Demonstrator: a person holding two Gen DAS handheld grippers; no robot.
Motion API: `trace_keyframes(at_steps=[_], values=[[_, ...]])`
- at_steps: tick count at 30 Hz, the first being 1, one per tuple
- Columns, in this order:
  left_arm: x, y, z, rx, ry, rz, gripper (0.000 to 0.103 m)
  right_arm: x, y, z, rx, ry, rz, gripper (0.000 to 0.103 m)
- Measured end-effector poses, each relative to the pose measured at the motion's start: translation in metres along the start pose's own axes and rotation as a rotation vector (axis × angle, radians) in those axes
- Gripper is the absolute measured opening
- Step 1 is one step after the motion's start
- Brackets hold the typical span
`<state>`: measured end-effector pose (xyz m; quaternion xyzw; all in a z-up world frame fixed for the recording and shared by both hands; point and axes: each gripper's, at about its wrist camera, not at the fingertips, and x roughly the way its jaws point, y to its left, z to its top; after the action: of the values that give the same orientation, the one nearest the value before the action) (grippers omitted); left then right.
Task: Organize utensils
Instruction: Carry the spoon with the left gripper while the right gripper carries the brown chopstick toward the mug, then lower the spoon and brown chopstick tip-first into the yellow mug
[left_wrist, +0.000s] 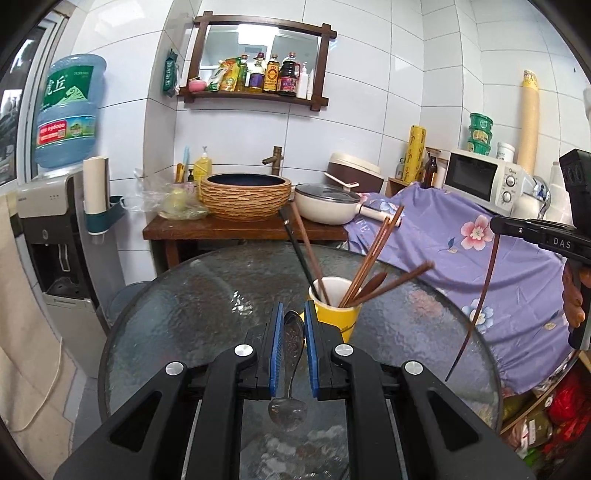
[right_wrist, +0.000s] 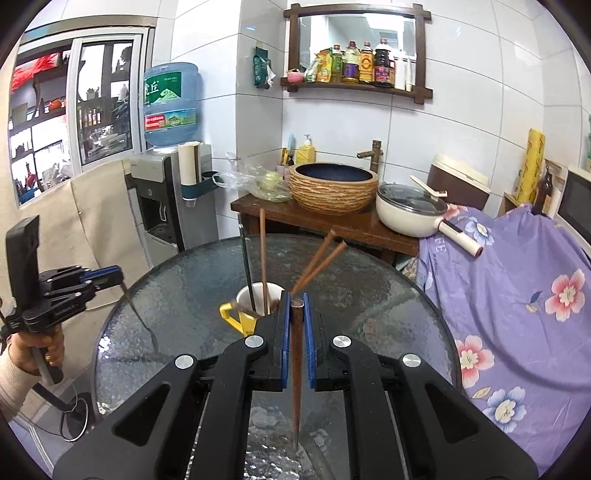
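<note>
The round, textured glass desk (left_wrist: 207, 295) carries only a yellow ceramic mug with a white inside (left_wrist: 334, 314), set toward its far middle; the rest of the glass is bare out to the rim. A lilac flowered cloth (right_wrist: 517, 295) drapes just beside the desk's right edge, and a wooden washstand (left_wrist: 221, 229) stands behind it. The mug holds brown wooden chopsticks (left_wrist: 373, 254) and a black-handled utensil (left_wrist: 295, 247), all leaning outward. The left gripper (left_wrist: 293, 343) is clamped on a silver metal spoon (left_wrist: 291, 354), bowl hanging down above the glass. The right gripper (right_wrist: 297, 332) is closed on one dark wooden chopstick (right_wrist: 296, 369), tip pointing down.
</note>
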<state>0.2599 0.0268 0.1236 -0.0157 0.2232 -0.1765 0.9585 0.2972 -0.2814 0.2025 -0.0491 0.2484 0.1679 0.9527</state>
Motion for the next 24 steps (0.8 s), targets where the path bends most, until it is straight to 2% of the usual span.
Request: trace_keyframes(at_steps=[8, 15, 21, 24], values=[[0.016, -0.005, 0.047, -0.033, -0.008, -0.028, 0.011, -0.017, 0.002, 0.077, 0.066, -0.035, 0.064, 0.008], [0.026, -0.019, 0.095, -0.048, -0.080, -0.036, 0.011, -0.015, -0.005, 0.149, 0.131, -0.067, 0.050, 0.008], [0.052, -0.032, 0.113, -0.069, -0.110, -0.037, 0.011, 0.013, -0.004, 0.174, 0.141, -0.086, -0.006, 0.008], [0.072, -0.031, 0.112, -0.097, -0.102, -0.045, 0.011, 0.036, -0.007, 0.174, 0.171, -0.067, 0.009, 0.008]])
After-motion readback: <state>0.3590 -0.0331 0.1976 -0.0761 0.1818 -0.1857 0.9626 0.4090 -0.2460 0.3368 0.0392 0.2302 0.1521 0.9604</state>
